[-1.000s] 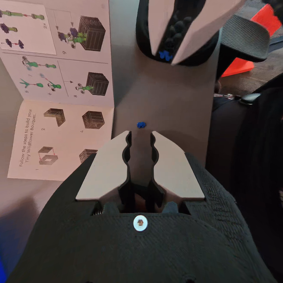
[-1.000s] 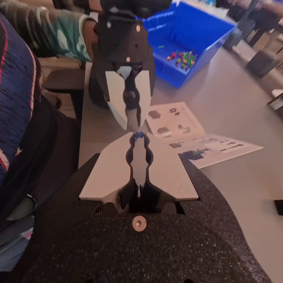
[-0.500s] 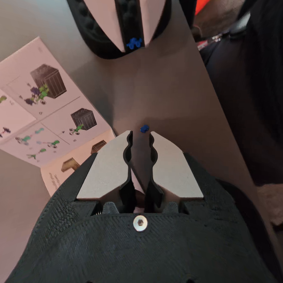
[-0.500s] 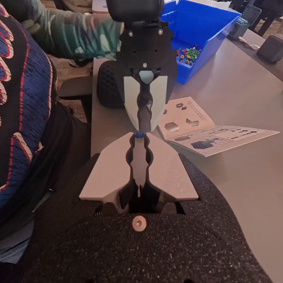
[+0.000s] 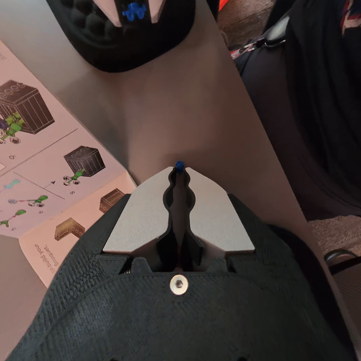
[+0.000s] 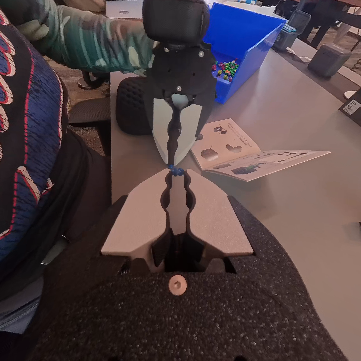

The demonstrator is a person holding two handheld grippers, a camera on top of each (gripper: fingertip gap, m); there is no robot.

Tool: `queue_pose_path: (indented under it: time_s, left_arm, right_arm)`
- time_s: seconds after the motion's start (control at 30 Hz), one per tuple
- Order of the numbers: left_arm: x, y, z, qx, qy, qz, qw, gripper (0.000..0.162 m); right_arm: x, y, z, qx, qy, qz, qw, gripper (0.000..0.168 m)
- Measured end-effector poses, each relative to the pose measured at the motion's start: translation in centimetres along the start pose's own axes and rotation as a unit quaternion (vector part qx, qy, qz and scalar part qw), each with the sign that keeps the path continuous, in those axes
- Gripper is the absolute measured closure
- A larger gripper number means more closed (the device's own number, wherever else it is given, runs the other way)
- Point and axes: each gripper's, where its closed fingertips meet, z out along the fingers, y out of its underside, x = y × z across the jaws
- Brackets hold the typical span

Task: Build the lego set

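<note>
Grey bench (image 6: 273, 195) with a straight near edge, open instruction booklet (image 6: 254, 156) lying on it with one page lifted, blue bin (image 6: 254, 48) of small mixed-colour bricks farther back, dark honeycomb-textured object (image 6: 130, 111) by the edge, grey cases (image 6: 328, 58) beyond.

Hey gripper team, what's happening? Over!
Left gripper shut on small blue piece. Right gripper shut on blue flower piece. Tips nearly meeting. Nothing between.

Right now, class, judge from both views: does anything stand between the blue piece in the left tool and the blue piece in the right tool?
Nothing visible does. The left tool, shut on a small blue piece, faces the right tool, shut on a blue flower piece, with only air over the table between.
</note>
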Motion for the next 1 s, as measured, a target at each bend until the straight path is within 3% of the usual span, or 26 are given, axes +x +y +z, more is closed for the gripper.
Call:
queue_pose_path:
  time_s: [0.43, 0.73, 1.0]
  left_arm:
    - [-0.3, -2.4, 1.6, 0.013, -0.068, -0.223, 0.972, 0.154]
    - [0.1, -2.9, 1.1, 0.010, -0.087, -0.221, 0.971, 0.143]
    - [0.7, -2.9, 0.6, 0.059, -0.042, -0.204, 0.976, 0.142]
  right_arm:
    - [-1.3, 1.9, 1.0, -0.067, -0.031, -0.001, 0.997, 0.157]
    - [-1.4, 2.9, 1.9, -0.100, -0.025, 0.018, 0.995, 0.157]
    - [-1.4, 5.2, 3.8, -0.198, 0.033, 0.025, 0.979, 0.157]
